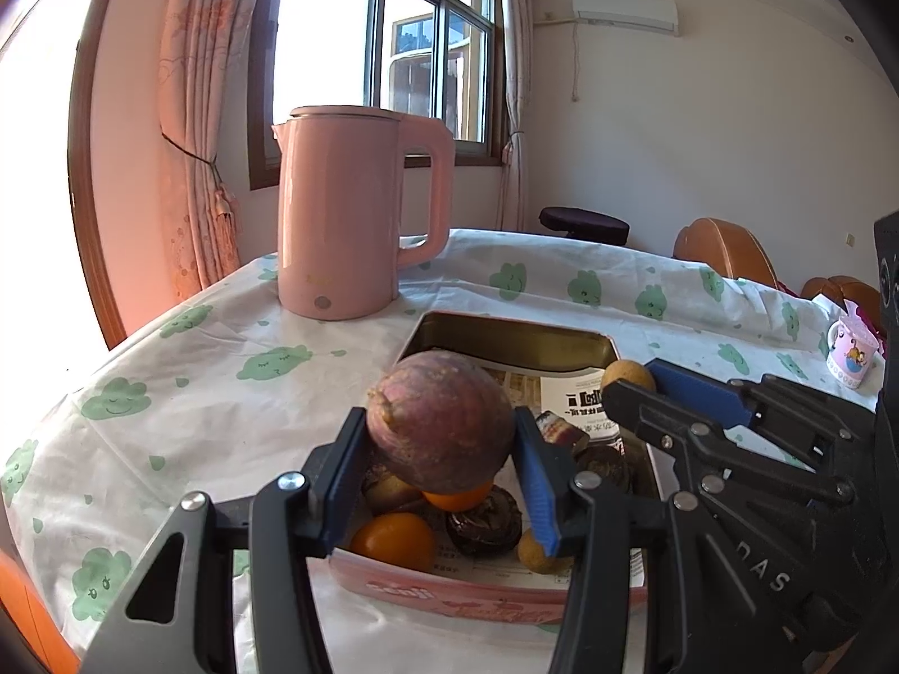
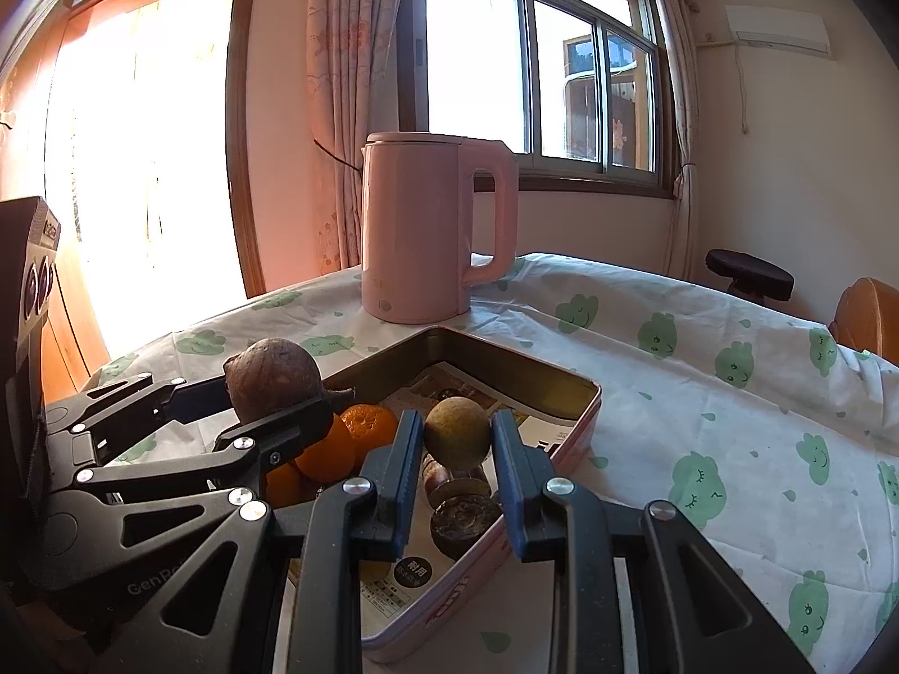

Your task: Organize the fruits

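My left gripper [image 1: 441,438] is shut on a large purple-brown round fruit [image 1: 441,421] and holds it above a pink tin box [image 1: 505,598]. The same fruit shows in the right wrist view [image 2: 273,373]. My right gripper [image 2: 456,438] is shut on a small tan longan [image 2: 456,432], also above the tin [image 2: 584,410]; it shows in the left wrist view [image 1: 626,377] too. In the tin lie oranges [image 1: 396,539] [image 2: 365,427], dark brown water-chestnut-like pieces [image 1: 483,525] [image 2: 463,517] and another small tan fruit [image 1: 534,553] on printed paper.
A pink electric kettle [image 1: 343,219] [image 2: 421,230] stands behind the tin on the cloud-print tablecloth [image 1: 225,393]. A small pink mug [image 1: 851,348] sits at the table's far right. Chairs [image 1: 725,250] and a dark stool [image 2: 750,275] stand beyond the table.
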Motion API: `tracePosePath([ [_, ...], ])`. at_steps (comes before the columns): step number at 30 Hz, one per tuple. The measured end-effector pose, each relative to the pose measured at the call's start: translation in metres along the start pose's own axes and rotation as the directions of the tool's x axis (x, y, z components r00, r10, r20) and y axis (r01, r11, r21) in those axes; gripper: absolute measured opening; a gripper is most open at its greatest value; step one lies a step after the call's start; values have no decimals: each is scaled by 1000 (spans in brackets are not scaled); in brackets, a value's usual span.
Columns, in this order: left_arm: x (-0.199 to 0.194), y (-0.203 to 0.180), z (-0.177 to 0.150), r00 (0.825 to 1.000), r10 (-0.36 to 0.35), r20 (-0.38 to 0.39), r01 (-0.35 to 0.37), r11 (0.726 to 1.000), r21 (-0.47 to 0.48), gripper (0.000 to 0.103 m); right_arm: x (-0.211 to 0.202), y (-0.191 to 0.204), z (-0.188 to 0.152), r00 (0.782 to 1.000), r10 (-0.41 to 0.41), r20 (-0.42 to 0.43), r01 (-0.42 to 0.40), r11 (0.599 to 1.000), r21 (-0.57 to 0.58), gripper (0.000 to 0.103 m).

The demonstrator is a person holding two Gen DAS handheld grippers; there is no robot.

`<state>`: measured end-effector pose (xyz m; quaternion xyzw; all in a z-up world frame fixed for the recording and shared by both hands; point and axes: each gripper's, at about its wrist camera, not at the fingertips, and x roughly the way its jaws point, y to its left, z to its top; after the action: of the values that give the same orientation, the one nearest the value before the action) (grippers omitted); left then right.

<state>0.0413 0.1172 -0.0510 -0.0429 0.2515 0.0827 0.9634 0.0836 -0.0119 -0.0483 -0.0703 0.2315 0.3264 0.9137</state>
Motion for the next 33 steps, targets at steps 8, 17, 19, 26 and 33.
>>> tracePosePath([
  [8,1,2,0,1000,-4,-3,4,1000,-11,52,6,-1,0,1000,7,-27,-7,1000,9,28],
  [17,4,3,0,1000,-3,-28,3,1000,1,54,22,-3,-1,993,42,-108,-40,999,24,28],
  [19,2,4,0,1000,-9,-20,9,1000,0,54,22,-4,-1,993,36,-108,-32,999,31,32],
  [26,-10,5,3,999,6,40,-6,1000,9,79,16,-17,-2,996,21,-85,-12,995,97,51],
  [33,-25,3,6,995,4,101,-5,1000,9,99,-6,-27,-5,999,-43,-11,45,990,132,71],
])
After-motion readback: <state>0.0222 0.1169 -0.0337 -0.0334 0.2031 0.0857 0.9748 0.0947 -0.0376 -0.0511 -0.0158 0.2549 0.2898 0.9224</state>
